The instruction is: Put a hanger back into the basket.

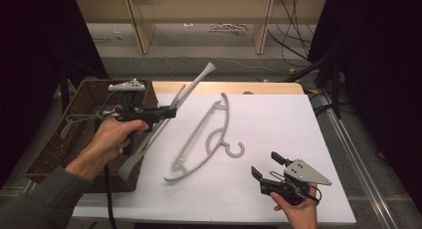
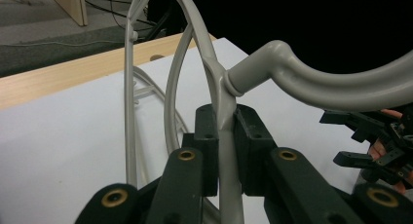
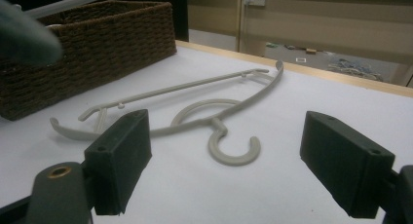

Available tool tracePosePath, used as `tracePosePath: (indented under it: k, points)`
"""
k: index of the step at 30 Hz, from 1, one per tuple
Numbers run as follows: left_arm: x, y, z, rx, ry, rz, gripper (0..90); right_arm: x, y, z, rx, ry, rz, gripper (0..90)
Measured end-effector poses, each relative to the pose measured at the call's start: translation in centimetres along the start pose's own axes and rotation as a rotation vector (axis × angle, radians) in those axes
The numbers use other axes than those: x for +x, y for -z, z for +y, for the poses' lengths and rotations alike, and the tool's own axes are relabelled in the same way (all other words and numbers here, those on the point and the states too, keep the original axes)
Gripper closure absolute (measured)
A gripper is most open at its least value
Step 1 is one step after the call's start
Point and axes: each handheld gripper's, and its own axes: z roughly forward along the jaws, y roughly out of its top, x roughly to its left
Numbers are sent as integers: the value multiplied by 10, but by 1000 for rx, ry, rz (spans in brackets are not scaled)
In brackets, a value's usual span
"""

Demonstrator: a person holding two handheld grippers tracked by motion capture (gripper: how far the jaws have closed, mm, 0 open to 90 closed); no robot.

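High view: left tool (image 1: 171,111) clenches a light, stiff, slick plastic hanger (image 1: 199,79) by its neck beside the basket (image 1: 59,144); right tool (image 1: 264,165) gapes empty.

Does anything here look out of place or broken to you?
Nothing looks damaged. The left gripper is shut on one grey hanger, held tilted above the wicker basket. A second hanger lies flat on the white table, ahead of the open right gripper.
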Motion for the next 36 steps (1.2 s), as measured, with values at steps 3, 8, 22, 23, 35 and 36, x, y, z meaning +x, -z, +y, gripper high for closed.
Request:
tracePosePath:
  k: [3,8,22,23,35,36]
  points:
    - [3,9,3,-5,-11,15,809,0,0,0,4,5,-8,199]
    - [7,21,5,-5,-26,41,809,0,0,0,12,6,-8,199]
    - [54,49,-2,-57,22,116,809,0,-1,-1,9,3,7,199]
    - [59,52,-3,-47,11,121,809,0,-1,-1,9,-1,6,199]
    - [96,78,-17,-54,-12,222,809,0,-1,-1,19,8,-7,199]
    - [98,80,-18,-53,-22,233,809,0,-2,-1,18,8,-7,199]
